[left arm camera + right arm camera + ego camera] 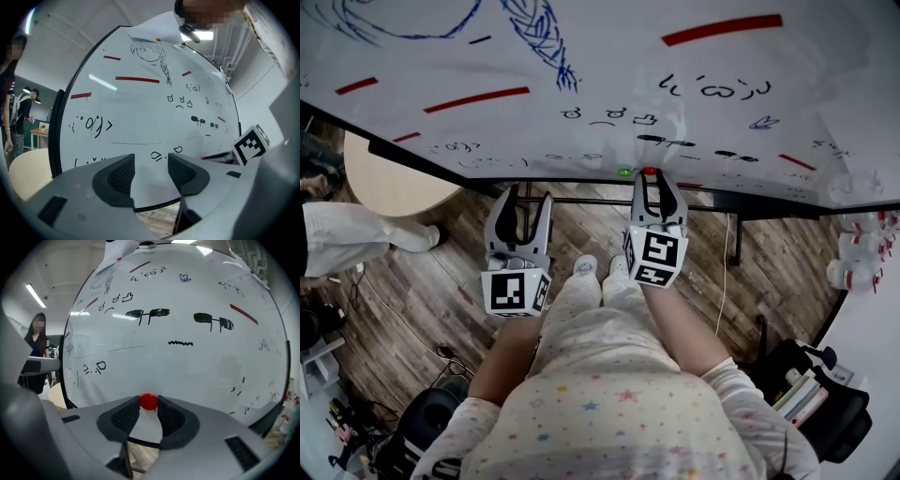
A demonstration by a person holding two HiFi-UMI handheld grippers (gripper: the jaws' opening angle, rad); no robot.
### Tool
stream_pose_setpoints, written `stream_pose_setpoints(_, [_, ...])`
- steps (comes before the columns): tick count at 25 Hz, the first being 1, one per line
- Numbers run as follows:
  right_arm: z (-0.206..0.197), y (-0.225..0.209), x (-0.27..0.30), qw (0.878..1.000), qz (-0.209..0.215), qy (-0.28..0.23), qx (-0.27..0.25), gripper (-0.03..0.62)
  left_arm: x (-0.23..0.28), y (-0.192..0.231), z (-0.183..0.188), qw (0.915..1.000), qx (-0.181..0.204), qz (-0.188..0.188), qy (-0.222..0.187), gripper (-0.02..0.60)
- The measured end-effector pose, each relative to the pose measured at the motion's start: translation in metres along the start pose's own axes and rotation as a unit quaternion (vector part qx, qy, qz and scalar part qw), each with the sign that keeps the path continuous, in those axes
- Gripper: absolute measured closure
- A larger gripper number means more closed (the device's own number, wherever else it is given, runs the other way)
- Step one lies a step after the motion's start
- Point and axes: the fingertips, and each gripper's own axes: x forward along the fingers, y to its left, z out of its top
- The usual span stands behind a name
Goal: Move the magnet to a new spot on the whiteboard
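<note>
A small red round magnet [149, 401] sits low on the whiteboard [187, 366], close to its bottom edge. My right gripper [149, 405] is shut on it, one pad touching each side. From the head view the red magnet [650, 171] shows at the tips of the right gripper [652, 180], with a green magnet [624, 172] just left of it. My left gripper [521, 199] hangs below the whiteboard [581, 56] edge, open and empty. Through its jaws the left gripper [151, 165] faces the whiteboard [140, 117] from a short distance.
The board carries red bar magnets [722, 29] and blue and black drawings. A round beige table [389, 178] and a standing person [356, 234] are at left. A dark bag [816, 398] lies on the wooden floor at right. A red marker [215, 156] lies along the board's lower edge.
</note>
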Motion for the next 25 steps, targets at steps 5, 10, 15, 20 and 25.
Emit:
stream_pose_setpoints(5, [0.002,-0.001,-0.001,1.000,0.002,-0.002,0.000,0.476,0.000,-0.003,0.002,1.0000,0.000,-0.003,-0.002,0.377])
stream_pose_setpoints(10, [0.005,-0.004,-0.003,1.000,0.003,-0.006,0.003,0.477,-0.002,-0.006,0.003,1.0000,0.000,-0.005,-0.003,0.377])
stream_pose_setpoints(15, [0.002,0.001,-0.012,1.000,0.012,-0.002,0.000,0.477,-0.004,-0.008,0.006,0.9999,0.000,-0.005,-0.009,0.377])
stream_pose_setpoints(20, [0.005,-0.001,-0.018,1.000,0.014,-0.004,-0.002,0.477,-0.005,-0.012,0.012,0.9998,0.002,-0.009,-0.017,0.377])
stream_pose_setpoints(25, [0.013,-0.003,-0.025,1.000,0.016,-0.013,-0.003,0.477,-0.006,-0.018,0.017,0.9997,0.003,-0.013,-0.022,0.377])
